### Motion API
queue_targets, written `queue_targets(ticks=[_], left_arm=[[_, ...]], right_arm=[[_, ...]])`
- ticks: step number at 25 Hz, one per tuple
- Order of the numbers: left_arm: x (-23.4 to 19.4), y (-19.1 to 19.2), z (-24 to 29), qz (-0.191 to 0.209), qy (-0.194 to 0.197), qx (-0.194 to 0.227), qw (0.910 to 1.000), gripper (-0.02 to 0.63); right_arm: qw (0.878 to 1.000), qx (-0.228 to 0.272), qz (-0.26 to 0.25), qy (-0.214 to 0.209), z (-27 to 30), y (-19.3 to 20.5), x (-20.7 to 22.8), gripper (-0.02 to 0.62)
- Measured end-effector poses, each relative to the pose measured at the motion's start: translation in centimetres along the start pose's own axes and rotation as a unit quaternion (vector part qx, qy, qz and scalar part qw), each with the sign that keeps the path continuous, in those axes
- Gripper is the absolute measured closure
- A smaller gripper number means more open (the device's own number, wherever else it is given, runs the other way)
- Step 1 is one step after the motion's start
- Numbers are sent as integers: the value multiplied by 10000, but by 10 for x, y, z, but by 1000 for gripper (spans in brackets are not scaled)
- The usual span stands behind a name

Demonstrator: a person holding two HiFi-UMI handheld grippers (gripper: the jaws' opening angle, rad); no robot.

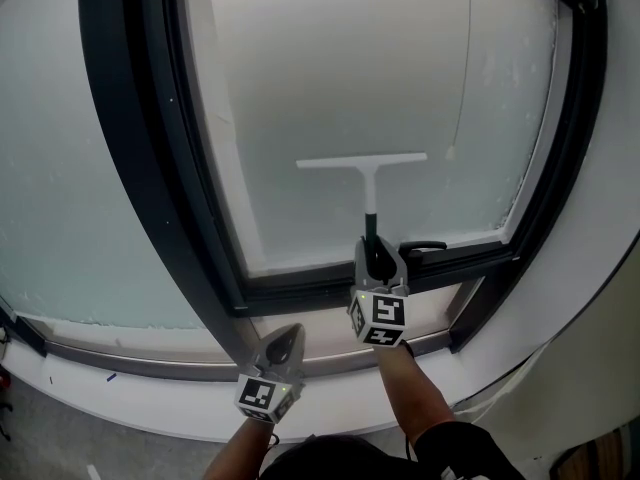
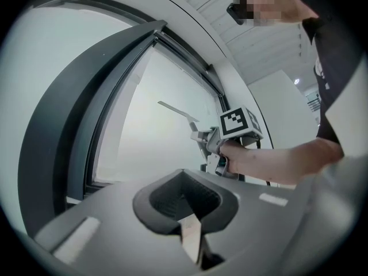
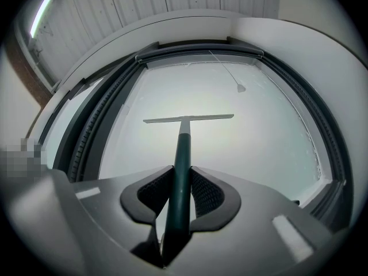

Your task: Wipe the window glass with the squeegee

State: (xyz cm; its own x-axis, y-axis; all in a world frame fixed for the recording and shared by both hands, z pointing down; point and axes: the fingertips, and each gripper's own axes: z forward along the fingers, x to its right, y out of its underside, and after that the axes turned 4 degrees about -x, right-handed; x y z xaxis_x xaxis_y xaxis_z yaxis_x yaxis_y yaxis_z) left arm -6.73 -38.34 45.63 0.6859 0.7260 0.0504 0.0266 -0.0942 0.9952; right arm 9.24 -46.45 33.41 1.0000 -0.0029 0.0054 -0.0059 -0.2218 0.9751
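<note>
The left hand-held gripper point(image 1: 286, 338) hangs low, below the lower left corner of the window glass point(image 1: 350, 78) and in front of the dark window frame point(image 1: 150, 178). Its jaws are pressed together with nothing in them, so it takes no part in the wipe.

Toward the middle of the glass, the squeegee point(image 1: 367, 173) stands upright. Its pale blade lies level across the lower half of the glass and appears to rest against it. The right hand-held gripper point(image 1: 374, 258), just below the glass's bottom edge, is pinching the squeegee's dark handle between both pads, with the handle running straight along the jaws.

The stroke looks to be in progress or about to start. To do it well, keep the blade flat and level against the glass with even pressure along its whole length, and move the handle in a straight line. Overlap each pass with the one beside it.

To the right of the blade a thin cord point(image 1: 452, 153) hangs in front of the glass; steer the blade end clear of it. A black latch point(image 1: 422, 248) sits at the glass's lower right edge, where the gripper could knock against it.
</note>
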Motion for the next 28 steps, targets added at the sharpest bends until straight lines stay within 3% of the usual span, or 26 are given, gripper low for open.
queue_targets(ticks=[5,21,28], left_arm=[[3,3,3,-253,10,64,9997,607],[6,2,11,-296,-34,1,9996,606],[15,11,16,-253,142,-71,9996,606]], right_arm=[[10000,-47,9,12,-2,10,-1,500],[9998,-198,-44,23,-19,40,7,500],[9993,-376,-21,47,-26,55,7,500]])
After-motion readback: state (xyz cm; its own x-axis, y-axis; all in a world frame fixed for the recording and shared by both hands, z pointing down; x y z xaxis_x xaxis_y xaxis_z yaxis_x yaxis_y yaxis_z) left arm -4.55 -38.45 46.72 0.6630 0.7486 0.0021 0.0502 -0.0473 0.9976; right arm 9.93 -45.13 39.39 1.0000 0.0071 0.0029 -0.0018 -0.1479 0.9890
